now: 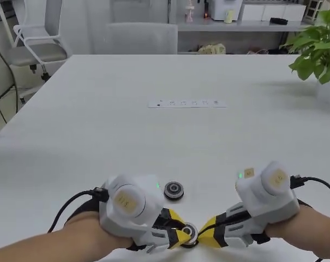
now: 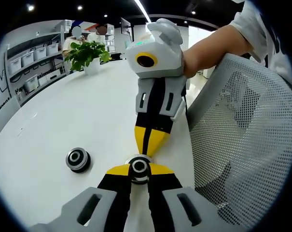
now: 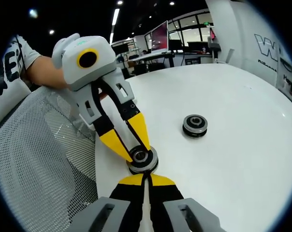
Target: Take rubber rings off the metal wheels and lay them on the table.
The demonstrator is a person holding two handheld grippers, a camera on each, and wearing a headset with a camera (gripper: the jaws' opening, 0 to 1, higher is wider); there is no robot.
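Observation:
A small metal wheel with a dark rubber ring lies near the table's front edge. My left gripper is shut on it, one yellow jaw on each side of the wheel. From the opposite side my right gripper meets the wheel. Its jaws are pressed together at the rim, and I cannot tell whether they pinch the ring. A second wheel with its ring on rests alone on the table a little farther in, also seen in the left gripper view and the right gripper view.
The white table stretches far ahead, with a white power strip at its middle. A potted plant stands at the far right. A grey mesh chair sits just behind the table's front edge.

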